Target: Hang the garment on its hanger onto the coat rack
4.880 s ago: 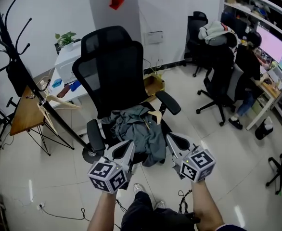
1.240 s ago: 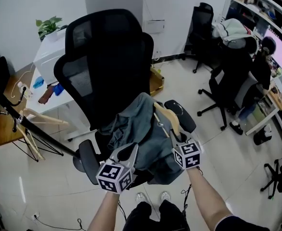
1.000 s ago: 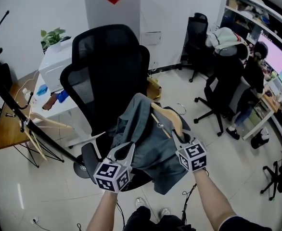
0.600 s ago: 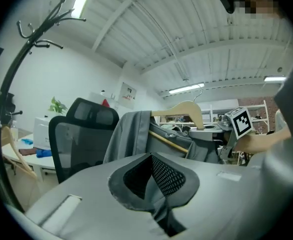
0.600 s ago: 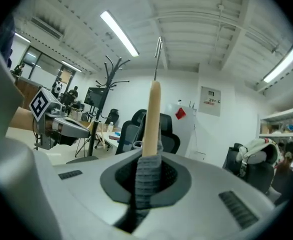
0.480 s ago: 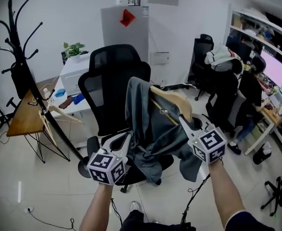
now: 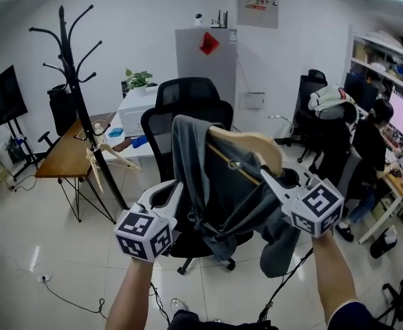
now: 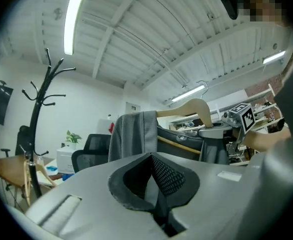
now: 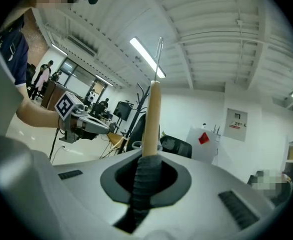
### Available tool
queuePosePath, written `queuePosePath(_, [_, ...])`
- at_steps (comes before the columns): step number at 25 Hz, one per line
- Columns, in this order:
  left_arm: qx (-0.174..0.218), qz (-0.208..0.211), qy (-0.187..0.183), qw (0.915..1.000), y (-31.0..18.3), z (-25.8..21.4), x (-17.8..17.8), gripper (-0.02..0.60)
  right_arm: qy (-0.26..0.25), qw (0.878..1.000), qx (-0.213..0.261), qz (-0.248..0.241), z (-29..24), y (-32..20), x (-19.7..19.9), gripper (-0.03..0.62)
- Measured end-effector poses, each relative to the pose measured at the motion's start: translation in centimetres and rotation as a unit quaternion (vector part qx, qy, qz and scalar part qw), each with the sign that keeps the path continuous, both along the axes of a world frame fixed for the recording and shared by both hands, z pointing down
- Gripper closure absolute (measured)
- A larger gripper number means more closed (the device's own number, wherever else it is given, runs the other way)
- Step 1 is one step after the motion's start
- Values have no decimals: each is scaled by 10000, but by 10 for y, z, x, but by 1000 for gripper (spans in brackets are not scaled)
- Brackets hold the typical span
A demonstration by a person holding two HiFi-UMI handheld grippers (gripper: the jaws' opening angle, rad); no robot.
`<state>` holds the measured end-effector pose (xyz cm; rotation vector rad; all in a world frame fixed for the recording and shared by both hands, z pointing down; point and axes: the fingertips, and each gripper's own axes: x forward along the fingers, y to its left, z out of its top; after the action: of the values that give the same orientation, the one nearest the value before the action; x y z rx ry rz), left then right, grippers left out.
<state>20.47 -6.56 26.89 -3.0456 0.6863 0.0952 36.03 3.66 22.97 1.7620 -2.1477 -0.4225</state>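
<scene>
- Now our right gripper [image 7: 265, 177] [image 9: 144, 179] has its jaws clamped together on one end of the wooden hanger [image 7: 253, 143] [image 9: 151, 119], with a fold of dark cloth caught in the grip alongside the wood.
- In the right gripper view the wood rises straight up out of the jaws, and the thin wire hook [image 9: 160, 59] stands above it.
- Our left gripper [image 7: 174, 188] [image 8: 154, 181] has its jaws together, and we see nothing between them; it sits just beside the lower left edge of the garment [image 7: 208, 184] [image 8: 131, 134].
- The grey garment is draped over the hanger and held up in the air between our two grippers, its folds hanging below the right one.
- Behind the garment stands a black office chair [image 7: 188, 105].
- The black coat rack [image 7: 78, 81] [image 8: 36, 114] stands well apart to the left, leaning a little, with its curved arms at the top bare.
- Beside the rack is a wooden table [image 7: 67, 157].
- The hanger is not yet on the rack.
</scene>
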Motion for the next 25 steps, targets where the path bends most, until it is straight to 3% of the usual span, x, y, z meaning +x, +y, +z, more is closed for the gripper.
queuePosePath(11, [219,-1120,241,9932,0,-31,-113,578,-20,9912,-52,-1325,-27,-15,-103,576])
queuePosePath(16, [248,-1591,246,9866,-10,-37,-175,578,-265,9830,-147,-1811,-30,-41,-152,576])
queuePosePath(25, [198,-2184,255,9753,-34,-30,-266,578,-123,9670,-389,-2515,-22,-97,-249,576])
